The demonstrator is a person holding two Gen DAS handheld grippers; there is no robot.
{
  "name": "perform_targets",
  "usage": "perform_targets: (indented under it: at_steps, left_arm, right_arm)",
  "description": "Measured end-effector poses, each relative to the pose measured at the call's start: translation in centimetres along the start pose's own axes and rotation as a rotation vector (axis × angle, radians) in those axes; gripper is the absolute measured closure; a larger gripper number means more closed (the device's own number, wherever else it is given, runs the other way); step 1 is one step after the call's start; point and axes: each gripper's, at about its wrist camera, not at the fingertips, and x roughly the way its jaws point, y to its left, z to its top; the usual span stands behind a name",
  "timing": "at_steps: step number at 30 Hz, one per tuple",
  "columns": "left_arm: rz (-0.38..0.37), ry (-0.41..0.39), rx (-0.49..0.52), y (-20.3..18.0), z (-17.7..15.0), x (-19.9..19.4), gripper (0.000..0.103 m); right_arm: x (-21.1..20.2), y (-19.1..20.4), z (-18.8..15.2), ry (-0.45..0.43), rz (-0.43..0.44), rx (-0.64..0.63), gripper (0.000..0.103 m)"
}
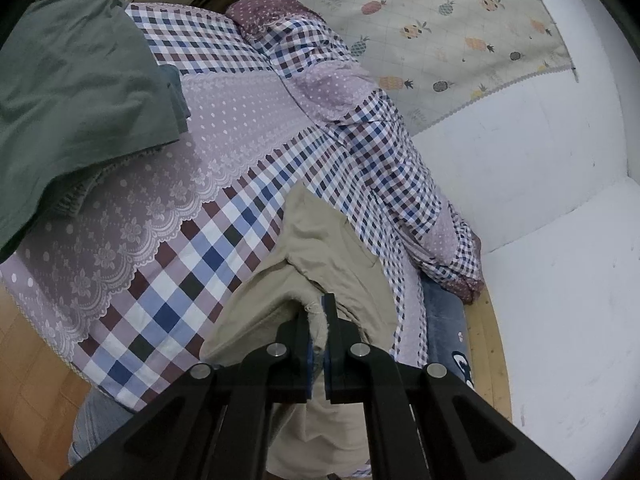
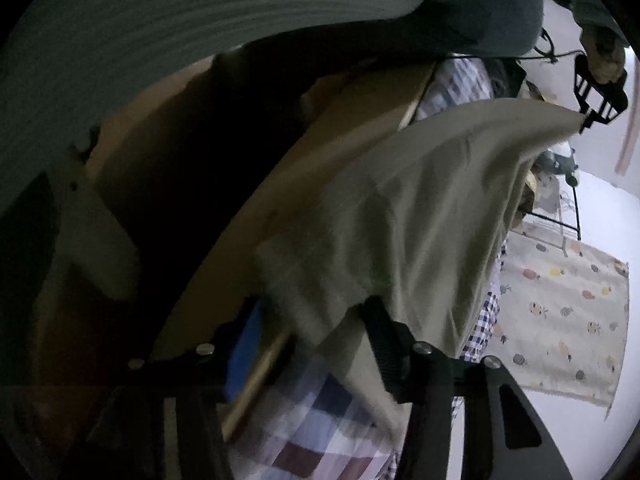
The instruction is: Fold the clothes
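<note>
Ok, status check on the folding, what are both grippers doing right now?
Left gripper shut on beige garment, lifted over the checked bedspread. Right gripper blurred, jaws apart, beige cloth draped over one finger. Green garment heaped on the bed beyond.

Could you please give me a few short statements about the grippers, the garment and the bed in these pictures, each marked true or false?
1. The left gripper is shut on the edge of a beige cloth garment. True.
2. The beige cloth garment hangs over a bare wooden table. False: it lies over a bed cover checked in blue, maroon and white.
3. A grey-green cloth lies on the far left part of the bed. True.
4. The right gripper is shut with nothing between its fingers. False: its fingers stand apart, and beige fabric drapes over one of them.
5. A pineapple-print mat lies on the white floor. True.
</note>
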Motion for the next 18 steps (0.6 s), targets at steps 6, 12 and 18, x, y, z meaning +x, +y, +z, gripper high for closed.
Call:
perform_targets:
  at_steps: [6,12,18]
  left_arm:
    - [0.001,0.001,-0.008,0.1,0.0,0.0,0.102]
    - [0.006,-0.006,-0.009,-0.1,0.6,0.2,0.102]
    - [0.032,0.005,-0.022,0.0,1.4,1.8,0.102]
  right_arm:
    - [-0.4,-5.5,0.2,0.042,0.151,0.303,0.102]
    - [-0.1,-17.5,-5.5,-0.002,0.314,1.022,0.102]
    - [6.7,-20.1,-20.0,-0.058,0.615,1.900,0.097]
